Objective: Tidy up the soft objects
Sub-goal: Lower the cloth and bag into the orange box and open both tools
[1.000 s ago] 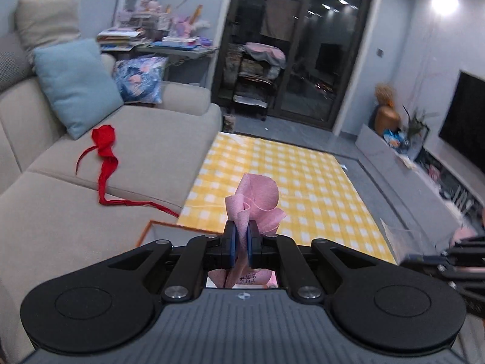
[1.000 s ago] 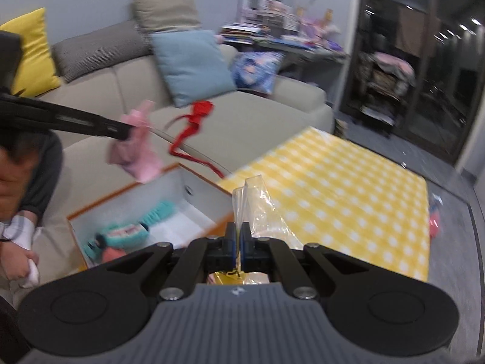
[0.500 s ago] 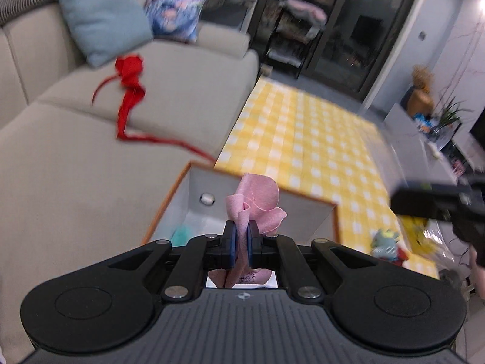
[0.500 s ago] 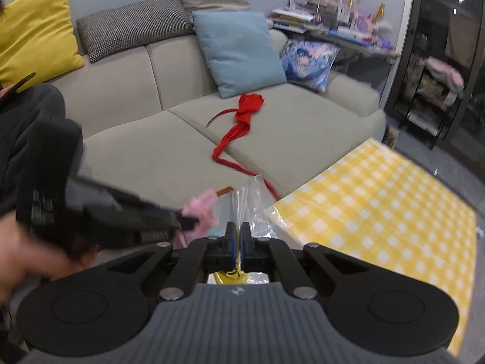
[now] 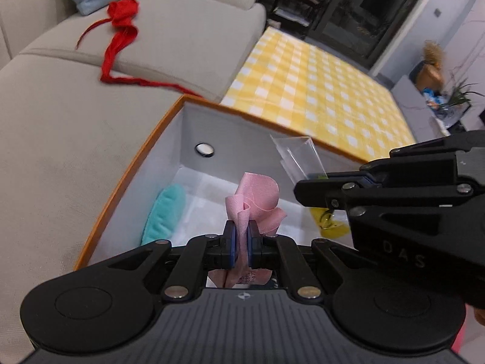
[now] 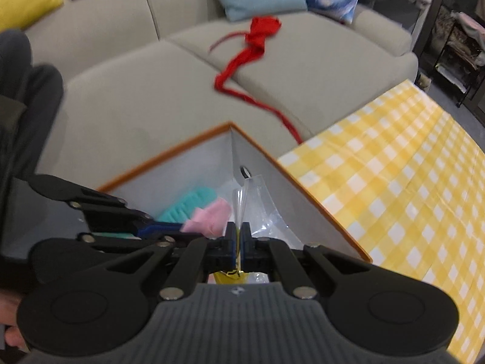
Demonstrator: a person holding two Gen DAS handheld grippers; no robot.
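I'm holding a crumpled pink cloth pinched tight in my left gripper, right over the open orange-rimmed grey storage box sitting against the beige sofa. My right gripper is clamping a clear plastic bag with something yellow inside, hanging over the same box beside the cloth. A teal plush toy is lying inside the box. A long red fabric strip is trailing across the sofa seat.
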